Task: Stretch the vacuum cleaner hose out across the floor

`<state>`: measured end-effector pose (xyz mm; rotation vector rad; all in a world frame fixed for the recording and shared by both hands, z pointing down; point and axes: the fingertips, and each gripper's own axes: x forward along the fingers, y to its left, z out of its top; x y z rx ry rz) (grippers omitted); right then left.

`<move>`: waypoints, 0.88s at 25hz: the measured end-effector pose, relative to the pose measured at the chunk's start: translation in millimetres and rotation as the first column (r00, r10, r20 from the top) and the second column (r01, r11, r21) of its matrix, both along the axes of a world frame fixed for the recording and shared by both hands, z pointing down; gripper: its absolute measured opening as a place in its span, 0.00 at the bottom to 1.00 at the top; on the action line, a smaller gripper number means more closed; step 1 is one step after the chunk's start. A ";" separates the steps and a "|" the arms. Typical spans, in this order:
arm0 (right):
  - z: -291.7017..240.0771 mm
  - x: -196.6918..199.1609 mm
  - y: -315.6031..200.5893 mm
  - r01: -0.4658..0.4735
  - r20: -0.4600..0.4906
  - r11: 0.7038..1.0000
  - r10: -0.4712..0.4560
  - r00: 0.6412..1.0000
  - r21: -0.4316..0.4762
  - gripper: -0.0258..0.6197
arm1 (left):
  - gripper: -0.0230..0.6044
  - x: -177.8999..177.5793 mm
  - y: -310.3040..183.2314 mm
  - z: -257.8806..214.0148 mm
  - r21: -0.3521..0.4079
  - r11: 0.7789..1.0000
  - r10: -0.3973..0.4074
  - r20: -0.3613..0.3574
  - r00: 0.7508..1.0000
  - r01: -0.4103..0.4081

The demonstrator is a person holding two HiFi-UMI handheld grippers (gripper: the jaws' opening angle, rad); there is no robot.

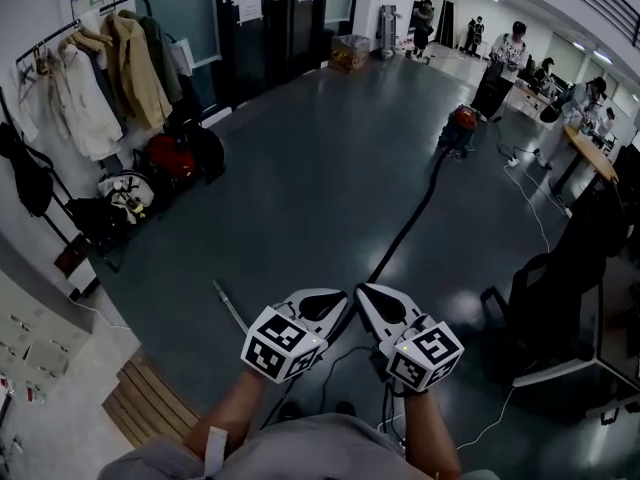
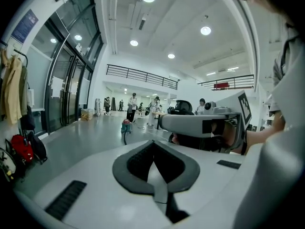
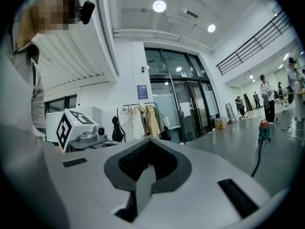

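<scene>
A red vacuum cleaner (image 1: 462, 123) stands far out on the dark floor. Its black hose (image 1: 410, 223) runs in a long line from it towards me and disappears under my two grippers. My left gripper (image 1: 340, 299) and right gripper (image 1: 362, 294) are held side by side in the air, tips almost touching, both shut with nothing between the jaws. The left gripper view has the vacuum cleaner (image 2: 126, 125) small in the distance, beyond the shut left gripper (image 2: 155, 168). The right gripper view shows the vacuum cleaner (image 3: 263, 130) and hose (image 3: 257, 159) at the right, past the shut right gripper (image 3: 147, 168).
A metal wand (image 1: 230, 306) lies on the floor left of the grippers. A coat rack (image 1: 100, 78) with bags beneath stands at the left wall. Black chairs (image 1: 560, 298) and desks with several people are at the right. White cables (image 1: 535, 213) trail across the floor there.
</scene>
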<state>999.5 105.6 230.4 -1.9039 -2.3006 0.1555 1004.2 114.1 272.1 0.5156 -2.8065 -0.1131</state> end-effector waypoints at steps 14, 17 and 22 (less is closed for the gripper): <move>-13.4 9.0 6.5 0.012 0.041 1.000 -0.011 0.999 -0.014 0.05 | 0.05 0.0 5.6 -10.4 -0.016 1.000 0.004 0.031 1.000 -0.003; -12.0 10.1 2.4 0.006 0.037 1.000 -0.005 0.999 -0.018 0.05 | 0.05 0.8 1.1 -7.6 -0.015 1.000 0.007 0.028 1.000 -0.007; -16.1 12.8 2.6 0.013 0.048 1.000 -0.012 0.999 -0.026 0.05 | 0.05 3.0 -1.7 -6.5 -0.007 1.000 0.010 0.025 1.000 -0.010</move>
